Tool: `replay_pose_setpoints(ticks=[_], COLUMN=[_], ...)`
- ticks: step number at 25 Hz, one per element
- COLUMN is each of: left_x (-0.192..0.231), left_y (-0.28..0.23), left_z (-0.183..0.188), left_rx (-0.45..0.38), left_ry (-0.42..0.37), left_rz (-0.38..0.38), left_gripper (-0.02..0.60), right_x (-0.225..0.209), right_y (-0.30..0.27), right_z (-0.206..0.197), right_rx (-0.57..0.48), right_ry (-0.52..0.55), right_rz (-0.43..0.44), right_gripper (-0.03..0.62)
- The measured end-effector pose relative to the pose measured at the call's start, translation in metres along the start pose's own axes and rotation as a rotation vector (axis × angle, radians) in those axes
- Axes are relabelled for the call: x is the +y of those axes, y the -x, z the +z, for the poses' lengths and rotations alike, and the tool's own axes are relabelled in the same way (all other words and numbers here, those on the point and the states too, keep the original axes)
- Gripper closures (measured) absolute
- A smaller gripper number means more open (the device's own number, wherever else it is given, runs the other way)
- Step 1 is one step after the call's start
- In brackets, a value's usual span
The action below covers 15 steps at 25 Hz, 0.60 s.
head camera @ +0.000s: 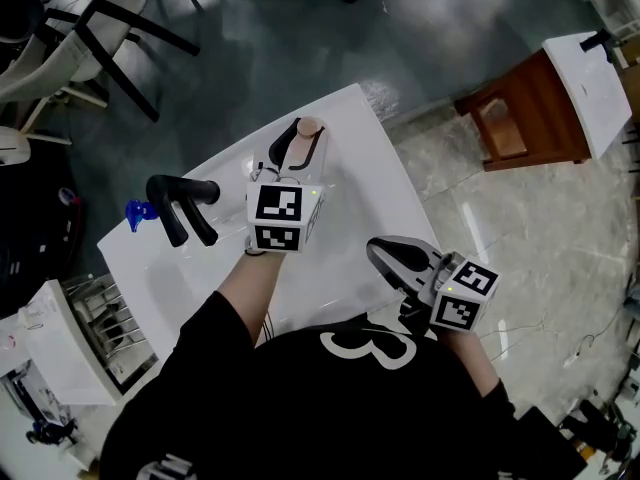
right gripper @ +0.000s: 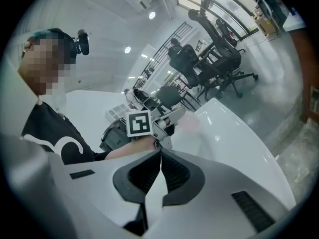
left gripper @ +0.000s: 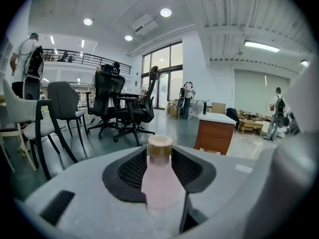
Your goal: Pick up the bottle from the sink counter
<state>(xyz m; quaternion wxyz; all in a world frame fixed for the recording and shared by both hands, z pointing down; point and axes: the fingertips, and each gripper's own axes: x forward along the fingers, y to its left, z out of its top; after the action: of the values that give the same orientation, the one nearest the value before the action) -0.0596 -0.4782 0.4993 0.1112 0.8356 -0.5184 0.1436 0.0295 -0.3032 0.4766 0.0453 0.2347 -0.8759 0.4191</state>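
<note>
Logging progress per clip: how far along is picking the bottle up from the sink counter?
Done: the left gripper is at the bottle, which stands between its fingers. In hand: they look pressed on its sides. Left: the lift; it seems not yet off the sink counter. The right gripper is shut, empty.

Black faucet (head camera: 181, 206) left of bottle (head camera: 309, 127)

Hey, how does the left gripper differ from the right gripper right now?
The left gripper has its jaws apart, closed on the sides of the pink bottle; the right gripper has its jaws together with nothing between them. The left gripper reaches out over the white counter; the right gripper sits at the counter's near edge, by the person's torso. Both carry a marker cube.
</note>
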Motion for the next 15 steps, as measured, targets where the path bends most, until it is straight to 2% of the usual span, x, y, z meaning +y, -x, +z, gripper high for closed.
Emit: replay_pose_setpoints(ticks=[15], left_x=[-0.0017], left_y=[0.0008], left_z=[-0.0011], left_rx=[0.013], left_ry=[-0.023], left_rz=[-0.038], left_gripper=[0.439], right_x=[-0.0008], right_y=[0.0005], right_z=[-0.0006], right_rx=[-0.035], right_ry=[-0.031], right_rz=[-0.013], right_gripper=[0.58])
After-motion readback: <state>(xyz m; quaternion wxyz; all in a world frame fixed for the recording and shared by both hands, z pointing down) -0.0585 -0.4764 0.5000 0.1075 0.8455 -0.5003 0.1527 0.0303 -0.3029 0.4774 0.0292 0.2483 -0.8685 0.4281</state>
